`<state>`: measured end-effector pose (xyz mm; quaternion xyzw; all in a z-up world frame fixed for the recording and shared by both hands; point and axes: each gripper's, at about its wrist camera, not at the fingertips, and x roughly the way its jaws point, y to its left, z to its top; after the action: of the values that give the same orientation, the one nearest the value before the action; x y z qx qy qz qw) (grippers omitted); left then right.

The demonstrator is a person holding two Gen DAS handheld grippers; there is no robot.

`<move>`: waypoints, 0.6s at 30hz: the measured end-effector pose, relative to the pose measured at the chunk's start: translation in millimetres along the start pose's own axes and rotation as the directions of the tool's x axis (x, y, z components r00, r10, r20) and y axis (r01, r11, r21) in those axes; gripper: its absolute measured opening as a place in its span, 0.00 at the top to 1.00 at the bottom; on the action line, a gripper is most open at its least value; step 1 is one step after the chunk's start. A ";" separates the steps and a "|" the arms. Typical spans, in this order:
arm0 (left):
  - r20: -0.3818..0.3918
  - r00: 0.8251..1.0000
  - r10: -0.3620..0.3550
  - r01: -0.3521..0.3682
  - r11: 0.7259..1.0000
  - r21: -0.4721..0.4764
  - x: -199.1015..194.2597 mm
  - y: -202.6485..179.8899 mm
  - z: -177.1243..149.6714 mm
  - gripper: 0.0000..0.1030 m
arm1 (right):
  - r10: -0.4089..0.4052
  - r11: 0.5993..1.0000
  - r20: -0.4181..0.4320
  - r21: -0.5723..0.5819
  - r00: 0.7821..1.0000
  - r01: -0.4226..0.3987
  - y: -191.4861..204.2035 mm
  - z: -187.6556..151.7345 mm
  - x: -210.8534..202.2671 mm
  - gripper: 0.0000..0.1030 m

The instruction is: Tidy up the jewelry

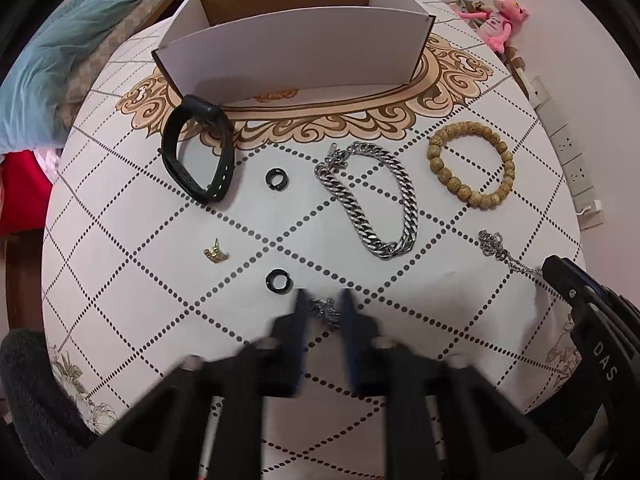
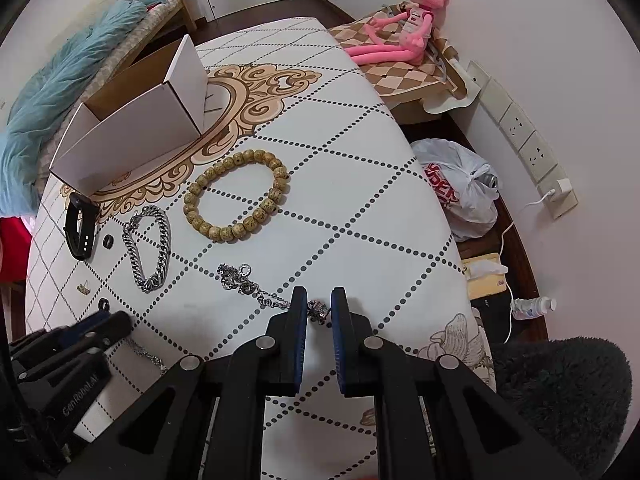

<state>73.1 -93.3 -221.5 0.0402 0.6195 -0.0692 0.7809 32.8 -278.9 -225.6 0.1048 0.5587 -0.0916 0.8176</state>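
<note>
- Where the left gripper (image 1: 325, 306) is seen in its own blurred view, its fingers are set a narrow gap apart with a small silver chain (image 1: 325, 314) bunched between them; whether the chain is actually pinched cannot be told from the blur.
- In the right wrist view, the right gripper (image 2: 319, 306) is shown slightly parted, and a small dark pendant (image 2: 318, 311) is seen between its tips, seemingly touching both blue pads; a firm grip cannot be confirmed.
- A thin necklace (image 2: 248, 284) is laid out from that pendant leftward across the tablecloth (image 2: 360, 160).
- A black ring (image 1: 277, 279) is found just beside the left fingertips, and a gold earring (image 1: 216, 256) lies further left.
- A second black ring (image 1: 275, 178) is placed beyond, between a black watch (image 1: 196, 152) and a heavy silver bracelet (image 1: 372, 196).
- A wooden bead bracelet (image 2: 236, 196) is set to the right of the silver one, apart from it.
- A white cardboard box (image 1: 296, 48) is stood open at the far side of the table; the watch rests against its front corner.
- A pink plush toy (image 2: 404, 28) is seen off the table by the wall.
</note>
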 end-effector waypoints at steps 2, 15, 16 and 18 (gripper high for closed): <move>-0.001 1.000 -0.021 0.021 1.000 -0.007 -0.2 2.1 0.8 0.92 | 0.002 1.000 0.005 0.000 1.000 -0.002 0.3 0.9 -1.4 0.88; 0.080 0.983 -0.164 0.168 0.985 -0.047 -52.8 42.9 6.0 1.00 | 0.107 0.994 0.088 -0.025 0.990 -0.106 13.1 21.8 -45.9 0.88; 0.085 0.982 -0.172 0.176 0.983 -0.052 -58.2 48.5 7.7 1.00 | 0.117 0.993 0.097 -0.029 0.988 -0.114 14.5 24.1 -50.5 0.88; 0.100 0.979 -0.180 0.187 0.980 -0.063 -66.1 54.0 11.9 1.00 | 0.133 0.991 0.111 -0.039 0.985 -0.129 18.1 28.2 -59.0 0.88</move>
<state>78.3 -37.9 -155.7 -0.0488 0.5854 -0.1205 0.8002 41.7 -267.3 -159.4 0.1231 0.5048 -0.0344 0.8537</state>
